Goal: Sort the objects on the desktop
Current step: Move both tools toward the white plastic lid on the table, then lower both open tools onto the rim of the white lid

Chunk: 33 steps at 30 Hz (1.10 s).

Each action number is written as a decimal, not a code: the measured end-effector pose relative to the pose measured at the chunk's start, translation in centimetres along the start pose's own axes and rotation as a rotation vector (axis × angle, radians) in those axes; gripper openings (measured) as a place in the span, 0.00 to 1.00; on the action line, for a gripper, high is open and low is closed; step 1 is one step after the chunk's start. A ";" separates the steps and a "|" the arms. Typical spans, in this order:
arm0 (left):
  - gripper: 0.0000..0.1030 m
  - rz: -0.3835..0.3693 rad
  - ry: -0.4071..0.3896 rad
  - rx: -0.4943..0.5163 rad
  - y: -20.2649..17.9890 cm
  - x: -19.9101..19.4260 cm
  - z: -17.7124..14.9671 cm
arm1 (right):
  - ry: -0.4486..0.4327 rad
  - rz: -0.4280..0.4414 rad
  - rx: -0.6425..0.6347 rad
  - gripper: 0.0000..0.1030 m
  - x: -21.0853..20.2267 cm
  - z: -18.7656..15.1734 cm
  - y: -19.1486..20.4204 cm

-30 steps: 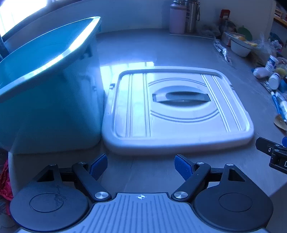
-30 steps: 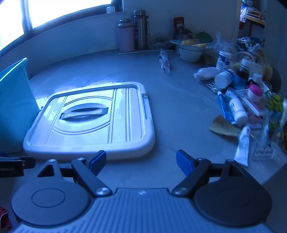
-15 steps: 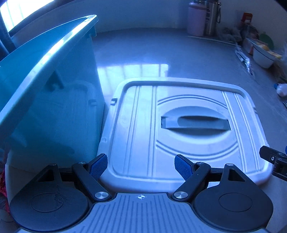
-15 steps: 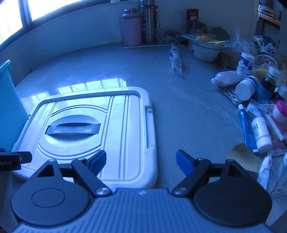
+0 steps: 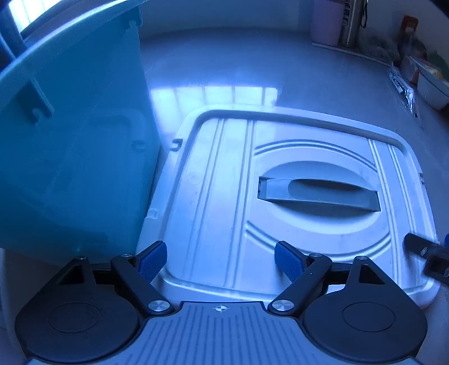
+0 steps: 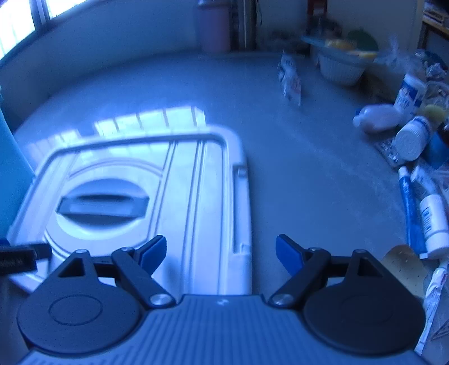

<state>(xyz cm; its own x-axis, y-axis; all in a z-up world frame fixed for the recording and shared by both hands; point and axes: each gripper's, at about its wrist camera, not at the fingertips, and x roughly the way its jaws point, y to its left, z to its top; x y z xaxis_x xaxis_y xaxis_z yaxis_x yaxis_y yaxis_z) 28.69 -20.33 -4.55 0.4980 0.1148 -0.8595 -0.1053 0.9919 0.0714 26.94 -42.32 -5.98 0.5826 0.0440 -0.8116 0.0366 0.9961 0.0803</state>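
White bin lid [image 5: 294, 196] flat on the grey tabletop [image 5: 224, 70], grey recessed handle [image 5: 320, 193] up, left edge just beside the teal bin [image 5: 70, 154]; near edge hidden behind both gripper bodies. Teal bin cut off at the top and left of the left wrist view, inside not visible; in the right wrist view only a sliver of it [image 6: 11, 174] at the left border. Left hand-held gripper [image 5: 221, 259] over the lid's near left part, blue pads [image 5: 153, 259] spread wide, jaws just opened a little further, nothing pinched, only the lid's surface seen beyond the gap; whether the pads touch the lid cannot be told. Right hand-held gripper [image 6: 221, 254] over the lid's near right corner, spread wide too, lid edge [image 6: 241, 224] and bare tabletop showing in the gap, nothing gripped. Right wrist view smeared by motion blur, so labels unreadable. Clutter at the right edge: white bottles [image 6: 412, 137], a blue tube [image 6: 411, 213], a white tube [image 6: 433, 289] partly cut off, a tan perforated piece [image 6: 404, 265] half hidden by the gripper. Farther back, a white bowl [image 6: 341, 68], a pink flask [image 5: 327, 21] and a steel flask [image 5: 352, 22], tops out of frame. Dark part of the other gripper at the border of each view, too little to make out.
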 end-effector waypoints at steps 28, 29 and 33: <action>0.90 -0.018 0.009 -0.048 0.4 -2.5 -3.9 | 0.106 0.052 -0.012 0.86 -2.5 -4.0 0.0; 0.90 -0.021 0.008 -0.047 0.4 -2.8 -4.3 | 0.105 0.047 -0.012 0.86 -2.8 -4.6 0.0; 0.89 -0.048 -0.004 -0.005 0.3 -4.0 -6.0 | 0.105 0.039 0.017 0.86 -4.2 -6.7 -0.4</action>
<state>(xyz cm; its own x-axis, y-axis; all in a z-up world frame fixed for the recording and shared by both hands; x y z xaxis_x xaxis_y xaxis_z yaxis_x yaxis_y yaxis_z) 21.51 -20.86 -4.09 0.5065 0.0674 -0.8596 -0.0859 0.9959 0.0275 19.07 -42.38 -6.47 0.4957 0.0916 -0.8636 0.0297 0.9921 0.1223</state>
